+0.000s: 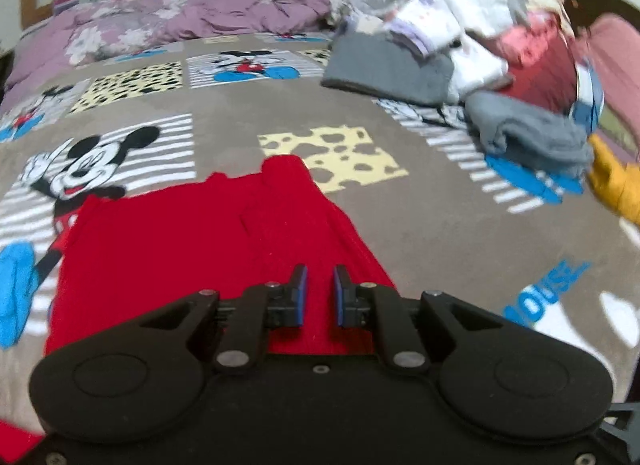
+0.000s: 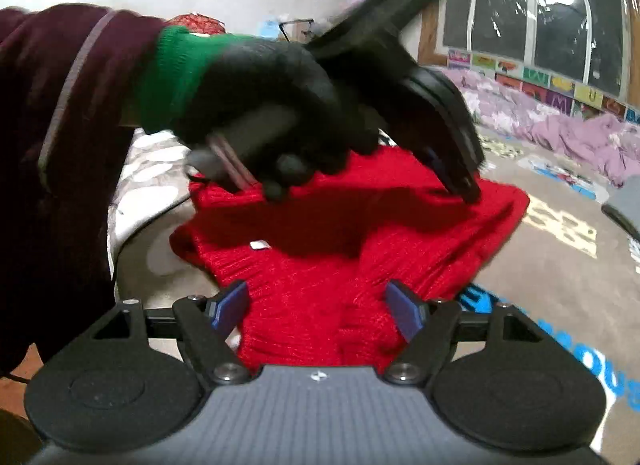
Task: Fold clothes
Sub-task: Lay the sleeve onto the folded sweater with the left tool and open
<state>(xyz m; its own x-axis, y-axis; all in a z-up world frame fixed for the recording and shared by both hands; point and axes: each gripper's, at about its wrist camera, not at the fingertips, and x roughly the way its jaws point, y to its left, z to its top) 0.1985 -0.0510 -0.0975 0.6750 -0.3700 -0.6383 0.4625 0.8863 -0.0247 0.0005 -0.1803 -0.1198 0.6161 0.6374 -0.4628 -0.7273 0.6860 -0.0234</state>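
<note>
A red knit sweater (image 1: 192, 249) lies folded on the Mickey Mouse blanket (image 1: 432, 217); it also shows in the right wrist view (image 2: 304, 265). My left gripper (image 1: 320, 283) hovers over the sweater's right part with its blue pads a small gap apart and nothing between them. In the right wrist view the left gripper (image 2: 456, 169) is held by a black-gloved hand (image 2: 272, 113) above the sweater's far edge. My right gripper (image 2: 318, 305) is open wide just above the near part of the sweater, holding nothing.
A pile of unfolded clothes (image 1: 472, 45) in grey, white and dark red sits at the back right of the bed. A purple floral duvet (image 1: 192, 21) lies bunched along the far edge. A yellow garment (image 1: 616, 181) is at the right edge.
</note>
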